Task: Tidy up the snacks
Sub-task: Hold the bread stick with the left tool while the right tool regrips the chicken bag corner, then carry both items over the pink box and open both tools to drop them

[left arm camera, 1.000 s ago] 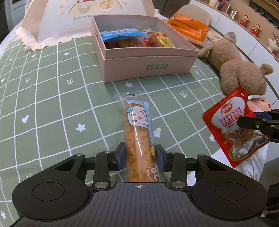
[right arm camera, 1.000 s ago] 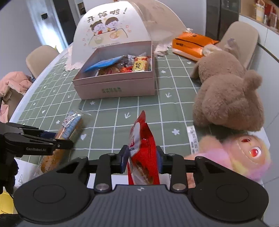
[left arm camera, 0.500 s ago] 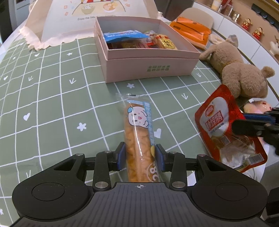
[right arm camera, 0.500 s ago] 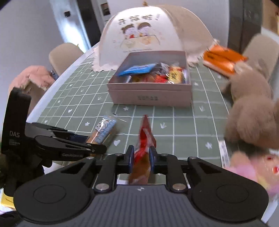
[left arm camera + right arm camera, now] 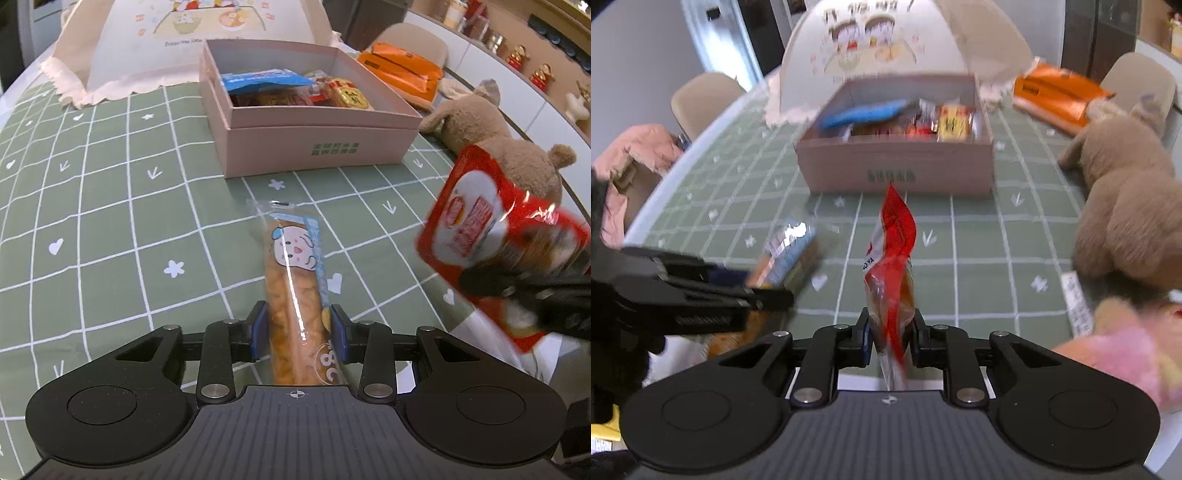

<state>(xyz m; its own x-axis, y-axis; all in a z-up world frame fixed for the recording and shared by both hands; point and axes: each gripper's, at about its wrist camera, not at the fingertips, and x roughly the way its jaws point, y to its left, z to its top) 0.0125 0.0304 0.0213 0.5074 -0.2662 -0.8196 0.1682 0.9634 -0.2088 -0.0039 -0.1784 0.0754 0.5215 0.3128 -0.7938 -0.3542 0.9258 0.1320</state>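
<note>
Red pouch [image 5: 892,266] pinched upright between right tongs [image 5: 889,334].

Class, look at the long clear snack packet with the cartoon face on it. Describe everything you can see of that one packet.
The long snack packet is a narrow tube of clear, glossy plastic with a crimped far end, a light-blue strip, a cartoon face and large white digits near the bottom. Orange-brown crunchy pieces fill it. It points away toward the pink box without reaching it, over the green checked tablecloth. The left gripper has its blue pads against both sides of the near end.
</note>
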